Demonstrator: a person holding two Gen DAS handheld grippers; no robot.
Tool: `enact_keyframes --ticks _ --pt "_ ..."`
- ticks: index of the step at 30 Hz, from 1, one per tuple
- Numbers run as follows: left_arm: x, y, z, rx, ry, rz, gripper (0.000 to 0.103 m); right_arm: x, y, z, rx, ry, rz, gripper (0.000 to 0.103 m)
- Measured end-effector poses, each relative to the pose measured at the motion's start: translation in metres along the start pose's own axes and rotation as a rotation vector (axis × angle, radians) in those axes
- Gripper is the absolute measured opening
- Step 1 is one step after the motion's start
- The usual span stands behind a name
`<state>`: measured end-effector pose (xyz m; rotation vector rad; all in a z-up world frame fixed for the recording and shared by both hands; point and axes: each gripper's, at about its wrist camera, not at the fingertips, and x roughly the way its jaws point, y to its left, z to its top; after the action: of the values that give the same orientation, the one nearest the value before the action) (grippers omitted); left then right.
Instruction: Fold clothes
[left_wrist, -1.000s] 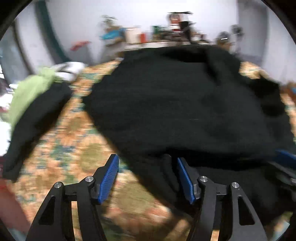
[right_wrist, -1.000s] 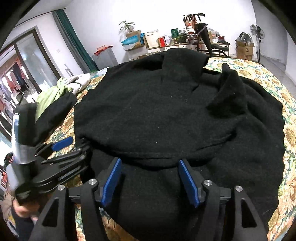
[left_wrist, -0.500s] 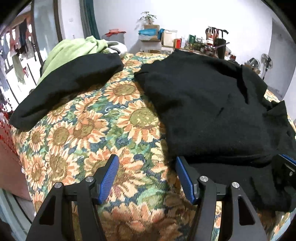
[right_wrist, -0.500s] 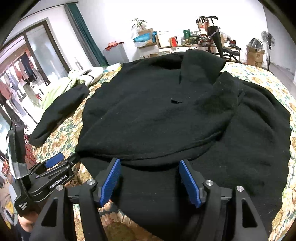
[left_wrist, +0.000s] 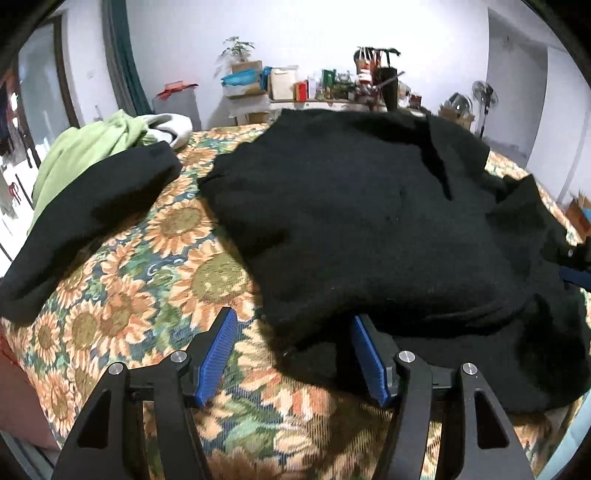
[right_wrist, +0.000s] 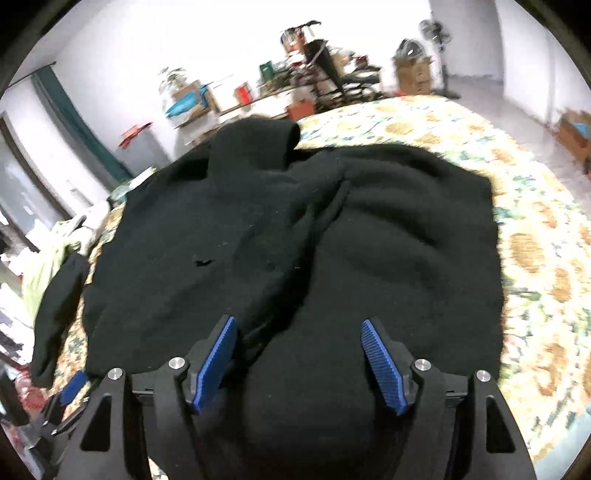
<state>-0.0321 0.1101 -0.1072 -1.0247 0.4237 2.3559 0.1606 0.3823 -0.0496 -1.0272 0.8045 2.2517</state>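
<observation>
Your sweater (left_wrist: 369, 221) lies spread on the bed (left_wrist: 147, 295), right of a second garment (left_wrist: 85, 206) near the bed's left edge. Behind that garment sits a clothes heap (left_wrist: 92, 144). A cluttered table (left_wrist: 332, 99) stands beyond the bed.

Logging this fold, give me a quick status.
Left gripper open at near hem. Right gripper open over black fleece sweater, spread on sunflower-print bedspread. Nothing in the way.

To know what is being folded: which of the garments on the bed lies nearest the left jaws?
The large black sweater, spread flat; its hem reaches between the jaws. The smaller black garment and the green one lie apart at far left.
</observation>
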Motion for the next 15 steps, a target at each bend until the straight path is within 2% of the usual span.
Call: enact_keyframes --ticks 4,8,11,15 --pt "-0.005 0.022 -0.002 -0.109 -0.026 0.109 0.064 0.018 0.014 0.008 -0.022 0.023 0.016 0.074" --pt "-0.009 0.036 -0.015 -0.189 -0.013 0.099 0.064 0.022 0.029 0.004 -0.031 0.030 0.056 0.074" --pt "-0.012 0.045 -0.026 -0.246 -0.002 0.086 0.065 0.013 0.029 -0.002 -0.046 0.007 0.039 0.074" --pt "-0.010 0.049 -0.029 -0.261 -0.009 0.057 0.066 0.006 0.018 0.002 -0.016 -0.024 0.031 0.076"
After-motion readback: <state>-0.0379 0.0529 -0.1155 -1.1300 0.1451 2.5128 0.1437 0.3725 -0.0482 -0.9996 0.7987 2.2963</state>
